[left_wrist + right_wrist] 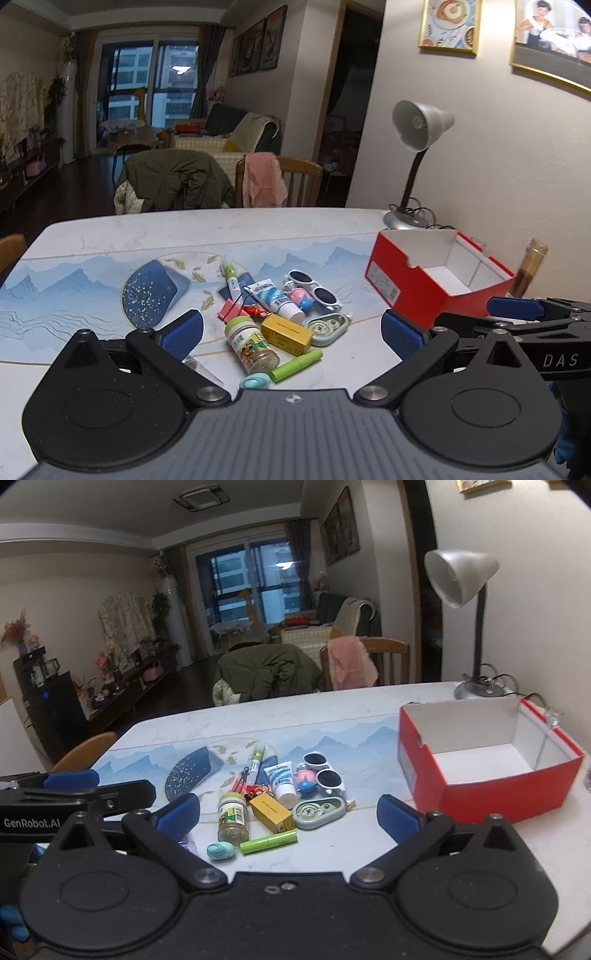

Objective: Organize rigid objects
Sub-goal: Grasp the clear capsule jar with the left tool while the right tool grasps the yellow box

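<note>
A pile of small items lies mid-table: a green-lidded jar (251, 345) (232, 818), a yellow box (287, 333) (272, 813), a green tube (295, 364) (268, 842), a white cream tube (276, 298) (283, 781), white sunglasses (314, 288) (323, 771), a correction-tape dispenser (327, 327) (319, 813) and a teal oval (254, 381) (220, 851). An open red box (437, 284) (487, 760) stands to the right, empty inside. My left gripper (291, 334) hangs open above the pile's near side. My right gripper (288, 816) is open too, holding nothing.
A silver desk lamp (413, 162) (465, 620) stands at the table's far right corner against the wall. A brown glass bottle (530, 273) sits behind the red box. Two chairs draped with clothes (221, 181) are at the far edge. A blue mouse pad (153, 293) lies left of the pile.
</note>
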`<state>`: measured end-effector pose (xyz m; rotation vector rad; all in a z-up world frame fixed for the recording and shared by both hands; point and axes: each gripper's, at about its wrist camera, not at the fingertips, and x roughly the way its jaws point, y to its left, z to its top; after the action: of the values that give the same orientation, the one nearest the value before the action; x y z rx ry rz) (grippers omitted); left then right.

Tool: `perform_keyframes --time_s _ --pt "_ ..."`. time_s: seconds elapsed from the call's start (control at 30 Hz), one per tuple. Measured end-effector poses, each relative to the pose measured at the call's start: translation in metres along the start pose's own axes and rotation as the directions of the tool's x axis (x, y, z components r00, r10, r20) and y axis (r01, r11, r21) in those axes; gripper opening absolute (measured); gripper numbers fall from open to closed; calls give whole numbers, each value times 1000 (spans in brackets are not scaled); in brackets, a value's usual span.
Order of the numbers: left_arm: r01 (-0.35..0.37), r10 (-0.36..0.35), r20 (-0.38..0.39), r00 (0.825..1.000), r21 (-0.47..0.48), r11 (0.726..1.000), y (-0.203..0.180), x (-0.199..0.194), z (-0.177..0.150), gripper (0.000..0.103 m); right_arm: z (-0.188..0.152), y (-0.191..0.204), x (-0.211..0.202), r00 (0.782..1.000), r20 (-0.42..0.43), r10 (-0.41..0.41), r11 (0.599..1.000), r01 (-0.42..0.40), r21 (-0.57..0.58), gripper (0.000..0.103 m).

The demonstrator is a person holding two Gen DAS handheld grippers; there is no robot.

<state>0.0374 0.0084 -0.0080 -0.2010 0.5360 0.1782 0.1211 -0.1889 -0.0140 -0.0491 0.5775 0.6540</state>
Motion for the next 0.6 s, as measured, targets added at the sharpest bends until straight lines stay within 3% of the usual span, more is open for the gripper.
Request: perform_keyframes --time_s 0.17,0.33,0.6 --pt "-65 64 -35 997 -40 997 13 31 2 103 8 -9 36 997 -53 51 998 -52 -18 100" --pt "-169 161 -115 980 -67 983 33 73 -10 103 11 -17 86 986 -132 103 993 -110 -44 95" --pt "-297 268 -248 931 -88 951 59 130 -36 103 8 -10 158 959 -240 154 967 -195 -161 88"
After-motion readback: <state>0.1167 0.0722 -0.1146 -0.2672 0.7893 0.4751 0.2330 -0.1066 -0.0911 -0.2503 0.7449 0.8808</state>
